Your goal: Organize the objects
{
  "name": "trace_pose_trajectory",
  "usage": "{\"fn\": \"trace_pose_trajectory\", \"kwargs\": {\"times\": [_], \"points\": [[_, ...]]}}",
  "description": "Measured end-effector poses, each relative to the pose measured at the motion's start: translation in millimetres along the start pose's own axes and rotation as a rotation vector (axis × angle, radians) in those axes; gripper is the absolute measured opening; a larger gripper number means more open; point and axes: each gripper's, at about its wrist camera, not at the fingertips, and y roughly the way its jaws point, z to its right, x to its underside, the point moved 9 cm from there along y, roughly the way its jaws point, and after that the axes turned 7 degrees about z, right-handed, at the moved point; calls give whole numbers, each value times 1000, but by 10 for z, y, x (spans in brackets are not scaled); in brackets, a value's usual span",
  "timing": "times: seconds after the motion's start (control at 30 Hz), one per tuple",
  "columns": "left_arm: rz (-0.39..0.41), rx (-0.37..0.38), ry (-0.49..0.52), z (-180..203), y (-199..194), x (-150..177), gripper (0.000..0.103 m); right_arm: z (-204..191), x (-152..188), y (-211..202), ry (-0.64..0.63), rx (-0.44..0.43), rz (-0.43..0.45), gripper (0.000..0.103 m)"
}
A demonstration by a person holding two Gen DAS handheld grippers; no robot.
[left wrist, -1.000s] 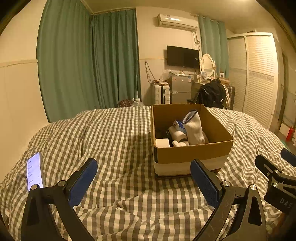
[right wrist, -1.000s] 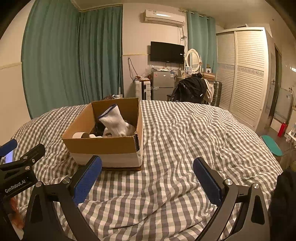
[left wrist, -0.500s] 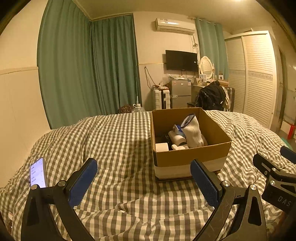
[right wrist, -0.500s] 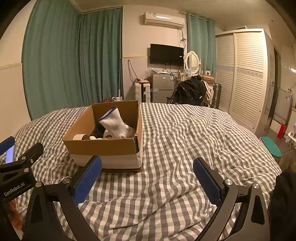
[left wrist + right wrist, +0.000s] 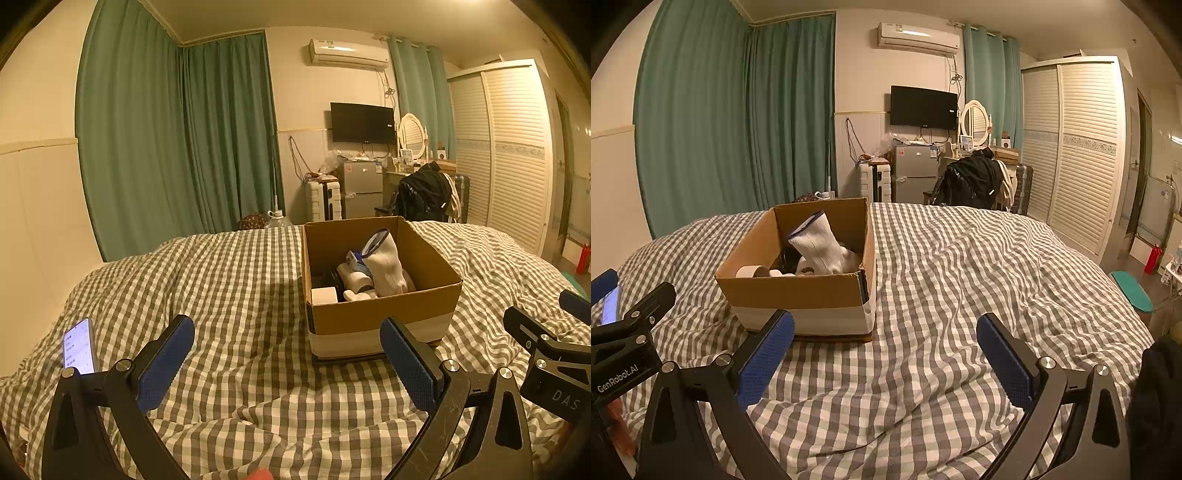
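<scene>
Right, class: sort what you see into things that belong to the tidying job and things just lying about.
Job: cardboard box, white sock, tape roll.
Lying about: phone, checked bedcover, television, black jacket.

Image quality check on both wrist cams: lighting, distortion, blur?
Left wrist: warm dim light, strong fisheye bending, cardboard box sharp, phone screen blown out, blurred reddish blob at the bottom edge. Right wrist: same amber cast, air conditioner glaring, dark vignetted corners.
</scene>
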Motion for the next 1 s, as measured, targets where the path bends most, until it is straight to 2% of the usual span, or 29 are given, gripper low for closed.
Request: {"fn": "trace_pose_trajectory", "kwargs": {"times": [1.0], "points": [[-18, -19, 3, -41, 19, 43, 103, 4, 30, 10, 0, -1, -7, 99]]}}
